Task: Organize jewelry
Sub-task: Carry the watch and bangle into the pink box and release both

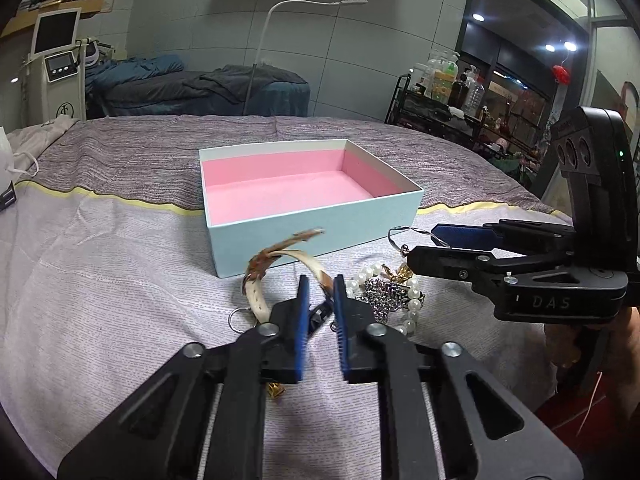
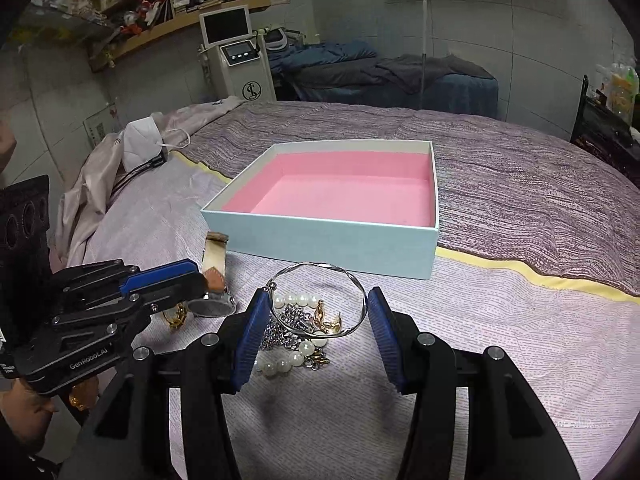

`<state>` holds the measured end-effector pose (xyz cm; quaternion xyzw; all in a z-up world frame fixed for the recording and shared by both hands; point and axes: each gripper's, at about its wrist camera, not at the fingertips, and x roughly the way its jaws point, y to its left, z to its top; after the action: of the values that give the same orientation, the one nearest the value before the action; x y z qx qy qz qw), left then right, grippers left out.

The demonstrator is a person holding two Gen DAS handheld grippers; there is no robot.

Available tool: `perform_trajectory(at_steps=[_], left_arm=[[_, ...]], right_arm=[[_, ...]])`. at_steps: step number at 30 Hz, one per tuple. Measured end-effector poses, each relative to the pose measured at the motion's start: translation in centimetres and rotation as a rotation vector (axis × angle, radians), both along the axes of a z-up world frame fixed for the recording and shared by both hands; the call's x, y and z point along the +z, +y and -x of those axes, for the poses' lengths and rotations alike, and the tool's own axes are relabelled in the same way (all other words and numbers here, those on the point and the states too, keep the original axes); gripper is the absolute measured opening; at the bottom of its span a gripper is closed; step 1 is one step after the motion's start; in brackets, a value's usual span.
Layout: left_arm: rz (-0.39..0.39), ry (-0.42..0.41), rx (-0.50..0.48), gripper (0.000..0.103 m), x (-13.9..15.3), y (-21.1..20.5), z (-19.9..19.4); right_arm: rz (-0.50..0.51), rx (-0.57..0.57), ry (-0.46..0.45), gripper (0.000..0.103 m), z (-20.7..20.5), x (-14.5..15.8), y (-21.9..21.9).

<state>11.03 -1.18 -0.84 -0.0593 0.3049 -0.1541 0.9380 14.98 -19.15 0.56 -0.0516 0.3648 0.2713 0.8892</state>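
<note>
Behind us sits a treatment-room sort of space: grey tiled walls, wooden shelves w/ clutter, a white machine with a screen (image 2: pixel 226 26), a second bed w/ dark blue bedding (image 2: pixel 384 76) and a rack of bottles (image 1: pixel 452 80) off to the right. Our work surface is a bed, covered in a lilac-grey sheet (image 2: pixel 500 320) w/ a yellow stripe and a purplish blanket beyond it. On it sits the open box (image 2: pixel 332 240), pale blue outside, pink inside, nothing in it yet, so we judge the sorting has barely begun. All jewelry lies just in front of the box: a watch (image 1: pixel 260 280) w/ cream strap on the left, then a heap of pearl strand (image 2: pixel 288 360), silver chain (image 2: pixel 288 320) and gold bits, w/ a thin silver bangle (image 2: pixel 320 300) resting on top. Our left gripper (image 1: pixel 320 292) has its jaws narrow, straddling the watch strap; whether they actually pinch it we can't tell, and the strap end is blurred. Our right gripper (image 2: pixel 316 320) has jaws wide, one each side of the bangle, not touching it. Step in hand, we judge: first pick-ups. Next we'd need to close on the strap and the bangle rim w/o snagging the chain or pearls, lift clear, then carry over the box's near wall and let go inside.
</note>
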Motion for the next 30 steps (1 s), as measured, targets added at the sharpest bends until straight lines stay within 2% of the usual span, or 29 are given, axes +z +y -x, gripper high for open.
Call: perform_trajectory(at_steps=[5, 8, 9, 10, 12, 14, 15, 16, 19, 20, 22, 26, 30], left_arm=[[-0.033, -0.004, 0.017, 0.011, 0.5, 0.0, -0.7], [-0.067, 0.014, 0.009, 0.019, 0.4, -0.4, -1.1], [-0.074, 0.020, -0.003, 0.032, 0.3, -0.6, -1.3], [-0.078, 0.023, -0.012, 0.052, 0.3, -0.7, -1.4], [-0.090, 0.006, -0.026, 0.061, 0.4, -1.0, -1.2], [-0.140, 0.016, -0.050, 0.061, 0.0, -1.7, -1.5], [-0.164, 0.023, -0.061, 0.055, -0.3, -2.0, -1.8], [-0.183, 0.036, -0.075, 0.040, -0.7, -2.2, -2.1], [-0.224, 0.062, -0.084, 0.023, -1.7, -2.6, -2.7], [-0.235, 0.059, -0.081, 0.021, -1.8, -2.6, -2.6], [-0.219, 0.055, -0.092, 0.012, -1.6, -2.5, -2.4], [-0.214, 0.036, -0.097, 0.011, -1.2, -2.4, -1.5], [-0.147, 0.036, -0.090, 0.011, -0.8, -1.4, -1.1]], right_arm=[[0.012, -0.003, -0.012, 0.050, -0.4, 0.3, 0.2], [0.009, -0.009, 0.000, 0.050, -0.3, -0.1, 0.0], [0.011, -0.013, 0.003, 0.050, -0.3, -0.2, -0.2], [0.010, -0.016, 0.008, 0.050, -0.4, -0.3, -0.3], [0.006, -0.022, 0.013, 0.050, -0.3, -0.4, -0.5], [0.008, -0.026, 0.014, 0.050, -0.3, -0.5, -0.7], [0.009, -0.027, 0.014, 0.050, -0.3, -0.5, -0.8], [0.008, -0.028, 0.015, 0.050, -0.3, -0.5, -0.8], [0.007, -0.028, 0.014, 0.050, -0.3, -0.5, -0.8], [0.006, -0.028, 0.013, 0.050, -0.2, -0.5, -0.8], [0.006, -0.029, 0.014, 0.050, -0.2, -0.6, -0.8], [-0.001, -0.026, 0.015, 0.050, -0.1, -0.6, -0.8], [-0.007, -0.019, 0.003, 0.050, -0.1, -0.1, -0.5]])
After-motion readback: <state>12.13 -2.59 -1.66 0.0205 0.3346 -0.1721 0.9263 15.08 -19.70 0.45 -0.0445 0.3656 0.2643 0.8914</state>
